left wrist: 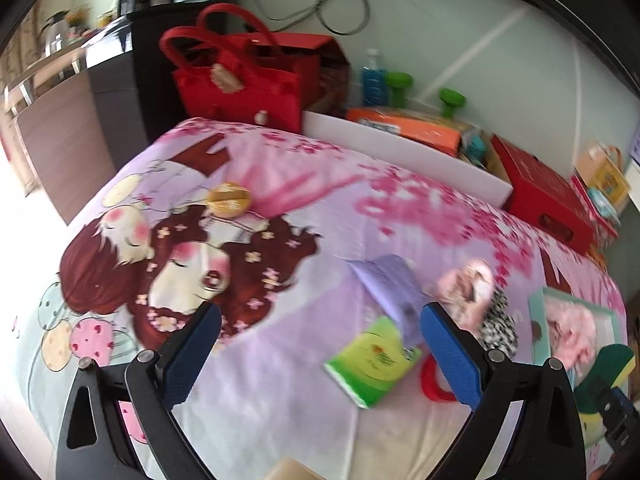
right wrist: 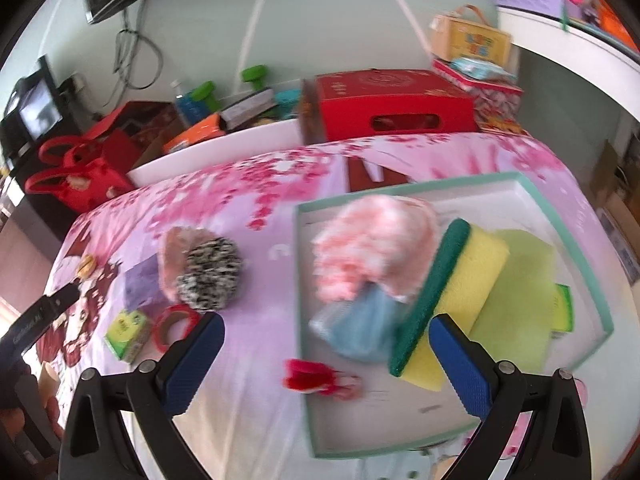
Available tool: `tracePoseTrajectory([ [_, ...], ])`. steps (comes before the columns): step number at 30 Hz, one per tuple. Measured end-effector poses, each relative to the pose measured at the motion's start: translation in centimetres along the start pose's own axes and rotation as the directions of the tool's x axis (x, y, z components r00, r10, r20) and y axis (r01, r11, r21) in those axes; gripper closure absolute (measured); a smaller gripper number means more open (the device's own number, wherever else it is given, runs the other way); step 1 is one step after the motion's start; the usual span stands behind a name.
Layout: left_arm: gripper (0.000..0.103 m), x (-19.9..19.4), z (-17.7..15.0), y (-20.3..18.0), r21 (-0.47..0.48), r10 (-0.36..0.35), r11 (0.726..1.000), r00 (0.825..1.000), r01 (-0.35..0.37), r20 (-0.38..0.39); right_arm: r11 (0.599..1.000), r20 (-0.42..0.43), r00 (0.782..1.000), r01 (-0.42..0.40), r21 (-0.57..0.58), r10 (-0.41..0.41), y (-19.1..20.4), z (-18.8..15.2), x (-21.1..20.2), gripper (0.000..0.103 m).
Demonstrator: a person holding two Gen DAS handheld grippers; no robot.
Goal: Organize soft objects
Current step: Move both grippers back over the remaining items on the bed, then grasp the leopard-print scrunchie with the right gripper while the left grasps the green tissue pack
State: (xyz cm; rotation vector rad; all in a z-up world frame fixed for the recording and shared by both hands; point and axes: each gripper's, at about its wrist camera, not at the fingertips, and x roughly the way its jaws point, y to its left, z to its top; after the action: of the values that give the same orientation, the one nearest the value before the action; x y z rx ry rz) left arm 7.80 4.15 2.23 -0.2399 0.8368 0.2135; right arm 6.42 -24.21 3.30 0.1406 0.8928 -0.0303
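Bedding printed with pink blossoms (right wrist: 248, 196) is my work surface; I judge the job roughly half done; the tray (right wrist: 600, 280) already holds a pink fluffy piece (right wrist: 368, 248), a sponge (right wrist: 460, 276), a green cloth (right wrist: 524, 300) and something blue (right wrist: 360, 328); a speckled pom-pom (right wrist: 212, 276), tissue pack (left wrist: 372, 360) and purple cloth (left wrist: 392, 288) lie outside it; left gripper (left wrist: 320, 356) and right gripper (right wrist: 326, 364) both hang spread and empty; motion blur smears the blue item, and a small red thing (right wrist: 308, 376) at the tray edge I cannot identify.

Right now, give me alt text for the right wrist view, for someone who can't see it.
The open right gripper hovers over a teal-rimmed tray holding a yellow-green sponge, pink fluffy item and blue cloth. Left of the tray, a speckled pom-pom lies on the floral bedspread.
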Motion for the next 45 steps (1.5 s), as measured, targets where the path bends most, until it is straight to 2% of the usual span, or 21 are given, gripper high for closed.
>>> tracePoseTrajectory([
  [6,0.003,0.0,0.5,2.8,-0.063,0.034,0.998,0.999,-0.033,0.025,0.994,-0.004,0.998,-0.066,-0.084,0.066,4.1,-0.5,1.1,0.0],
  [12,0.003,1.1,0.1,4.1,-0.066,0.066,0.996,0.998,-0.067,-0.014,0.984,0.007,0.992,-0.121,-0.132,0.123,7.0,-1.0,2.8,0.0],
  [17,0.003,1.9,-0.1,4.6,-0.106,0.009,0.994,1.0,-0.012,-0.03,0.983,0.029,0.991,-0.127,-0.13,0.132,7.8,-0.9,4.2,0.0],
  [20,0.003,2.2,-0.2,4.4,-0.104,0.001,0.995,1.0,-0.004,-0.028,0.986,0.037,0.992,-0.118,-0.114,0.123,7.8,-0.6,4.7,0.0],
  [27,0.003,3.4,-0.4,4.0,-0.105,-0.044,0.994,0.999,0.041,-0.028,0.984,0.012,0.991,-0.133,-0.12,0.135,8.1,-0.5,6.0,0.0],
  [30,0.003,3.9,-0.6,3.7,-0.09,-0.048,0.995,0.998,0.045,-0.036,0.982,0.035,0.988,-0.144,-0.125,0.149,8.3,-0.3,6.1,0.0],
  [35,0.003,4.3,-0.8,3.3,-0.071,-0.063,0.996,0.997,0.059,-0.055,0.98,0.015,0.99,-0.135,-0.146,0.139,8.9,-0.6,7.0,0.0],
  [39,0.003,4.4,-1.0,2.9,-0.05,-0.088,0.995,0.994,0.085,-0.07,0.977,-0.004,0.985,-0.17,-0.127,0.171,8.7,-0.7,7.6,0.0],
  [41,0.003,4.8,-1.2,2.4,-0.013,-0.09,0.996,0.992,0.089,-0.092,0.977,-0.008,0.984,-0.176,-0.118,0.177,8.6,-0.7,7.8,0.004],
  [43,0.003,5.0,-1.4,1.8,0.029,-0.095,0.995,0.989,0.098,-0.112,0.979,-0.013,0.985,-0.175,-0.105,0.175,8.3,-0.7,8.0,0.012],
  [45,0.003,5.2,-1.6,1.1,0.064,-0.108,0.991,0.985,0.117,-0.136,0.979,-0.016,0.983,-0.181,-0.094,0.181,8.1,-0.7,8.2,0.017],
])
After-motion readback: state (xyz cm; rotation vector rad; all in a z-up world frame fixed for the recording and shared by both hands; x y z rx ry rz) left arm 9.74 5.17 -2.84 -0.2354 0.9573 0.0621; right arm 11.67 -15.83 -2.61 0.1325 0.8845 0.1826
